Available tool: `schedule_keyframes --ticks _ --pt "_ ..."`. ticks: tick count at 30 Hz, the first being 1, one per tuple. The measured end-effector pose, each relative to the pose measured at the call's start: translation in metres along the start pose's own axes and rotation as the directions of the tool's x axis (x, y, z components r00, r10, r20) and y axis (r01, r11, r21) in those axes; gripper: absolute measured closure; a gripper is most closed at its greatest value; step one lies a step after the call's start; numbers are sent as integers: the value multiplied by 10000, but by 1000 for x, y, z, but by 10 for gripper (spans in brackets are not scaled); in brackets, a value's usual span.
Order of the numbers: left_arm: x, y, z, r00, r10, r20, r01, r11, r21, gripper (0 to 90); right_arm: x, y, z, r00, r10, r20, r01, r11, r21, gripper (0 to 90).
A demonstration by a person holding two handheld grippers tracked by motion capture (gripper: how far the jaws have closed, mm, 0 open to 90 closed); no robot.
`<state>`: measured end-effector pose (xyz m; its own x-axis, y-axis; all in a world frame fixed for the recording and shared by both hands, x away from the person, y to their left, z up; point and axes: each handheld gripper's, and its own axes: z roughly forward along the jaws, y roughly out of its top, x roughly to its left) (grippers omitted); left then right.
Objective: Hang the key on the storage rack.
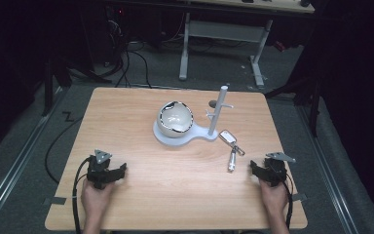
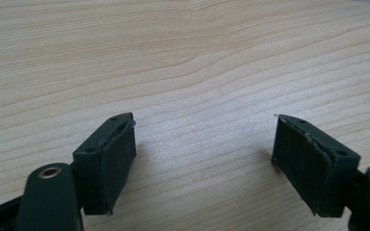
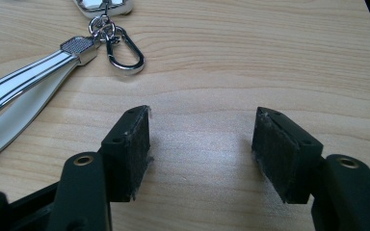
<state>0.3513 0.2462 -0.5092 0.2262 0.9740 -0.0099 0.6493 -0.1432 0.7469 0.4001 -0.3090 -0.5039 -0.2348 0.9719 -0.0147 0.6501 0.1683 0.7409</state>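
Observation:
A white bowl with a dark rim (image 1: 175, 119) sits on the round base of a white stand (image 1: 175, 136) near the table's middle. The stand's upright post (image 1: 220, 111) carries short pegs. A keychain (image 1: 232, 147) with a white strap (image 3: 21, 96), a metal carabiner (image 3: 125, 53) and a silver tag lies right of the stand. My left gripper (image 1: 121, 169) rests open at the front left over bare wood (image 2: 204, 144). At the front right my right gripper (image 1: 254, 168) is open too (image 3: 202, 139), with the keychain just ahead and left of it.
The wooden table (image 1: 126, 126) has open room across its front and left. A small dark object (image 1: 213, 103) lies behind the post. Beyond the table are a white desk frame (image 1: 221, 34) and cables on the floor (image 1: 131, 63).

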Motion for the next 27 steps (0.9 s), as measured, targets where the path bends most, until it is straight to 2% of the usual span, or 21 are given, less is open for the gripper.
schedule_keyframes --ticks 19,24,26,27 --pt "0 0 0 10000 -3 25 3 10000 6 235 -1 0 0 9999 -75 -85 75 10000 -3 375" --pt "1 0 0 10000 -23 47 23 10000 1 235 -1 0 0 10000 10 -46 -10 10000 2 396" --pt "1 0 0 10000 -22 45 22 10000 1 235 1 0 0 9995 219 216 -218 9998 -45 447" --pt "1 0 0 10000 -23 47 23 10000 1 235 1 0 -1 9995 178 272 -176 9998 -77 461"
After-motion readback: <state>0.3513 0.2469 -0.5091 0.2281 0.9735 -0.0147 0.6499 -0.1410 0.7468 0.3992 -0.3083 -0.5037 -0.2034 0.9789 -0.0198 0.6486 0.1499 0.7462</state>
